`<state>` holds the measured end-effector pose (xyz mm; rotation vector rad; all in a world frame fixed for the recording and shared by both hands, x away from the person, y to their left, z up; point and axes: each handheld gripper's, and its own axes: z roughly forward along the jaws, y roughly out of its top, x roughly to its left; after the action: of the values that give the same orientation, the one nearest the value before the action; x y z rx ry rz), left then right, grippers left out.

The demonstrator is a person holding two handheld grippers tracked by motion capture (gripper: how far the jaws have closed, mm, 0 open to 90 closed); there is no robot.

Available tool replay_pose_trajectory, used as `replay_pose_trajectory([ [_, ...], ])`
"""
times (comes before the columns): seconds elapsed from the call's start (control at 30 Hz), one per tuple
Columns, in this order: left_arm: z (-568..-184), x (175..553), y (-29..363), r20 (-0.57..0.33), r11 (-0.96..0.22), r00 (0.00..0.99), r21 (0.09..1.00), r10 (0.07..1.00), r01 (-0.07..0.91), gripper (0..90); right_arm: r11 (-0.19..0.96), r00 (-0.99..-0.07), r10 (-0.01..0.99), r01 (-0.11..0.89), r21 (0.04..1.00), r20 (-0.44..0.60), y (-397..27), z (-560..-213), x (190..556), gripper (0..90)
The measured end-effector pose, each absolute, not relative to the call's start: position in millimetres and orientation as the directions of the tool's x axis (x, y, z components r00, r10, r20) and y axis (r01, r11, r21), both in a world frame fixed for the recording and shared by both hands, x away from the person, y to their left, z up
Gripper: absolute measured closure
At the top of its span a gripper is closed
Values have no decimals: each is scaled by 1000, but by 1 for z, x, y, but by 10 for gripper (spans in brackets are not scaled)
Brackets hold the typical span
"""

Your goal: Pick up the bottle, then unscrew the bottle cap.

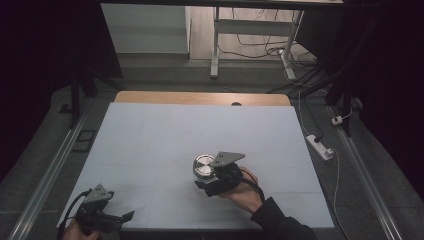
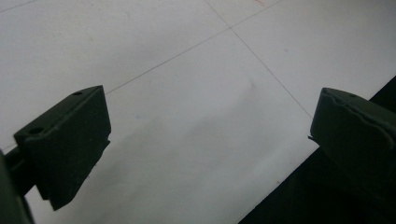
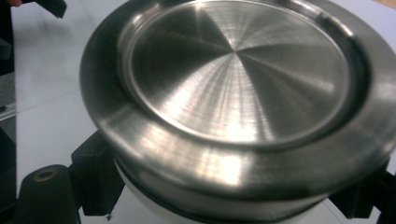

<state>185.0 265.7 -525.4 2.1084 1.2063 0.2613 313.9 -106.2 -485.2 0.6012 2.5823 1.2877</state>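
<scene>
Between my right claw's (image 3: 224, 196) clamped jaws sits the round brushed-steel lidded tin (image 3: 238, 93); left claw (image 2: 210, 140), spread apart, idles far off.

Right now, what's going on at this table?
A person is working with a hand-held gripper in each hand. The right gripper has its jaws shut on a round steel container with a lid, near the middle of the white table. The left gripper sits at the near left corner, jaws open with nothing between them.

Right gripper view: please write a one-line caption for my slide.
A round brushed-steel container with a flanged lid, held between the right gripper over the white table.
</scene>
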Motion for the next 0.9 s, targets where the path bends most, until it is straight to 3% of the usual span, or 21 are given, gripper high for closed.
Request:
replay_pose_trajectory([
  [0.6, -525, 187, 267, -183, -324, 550, 643, 815, 694, 0, 551, -911, 412, 252, 795, 2, -100, -486, 307, 147],
  [0.9, -519, 191, 262, -181, -334, 595, 684, 783, 648, 0, 553, -914, 405, 247, 796, 2, -100, -485, 306, 147],
])
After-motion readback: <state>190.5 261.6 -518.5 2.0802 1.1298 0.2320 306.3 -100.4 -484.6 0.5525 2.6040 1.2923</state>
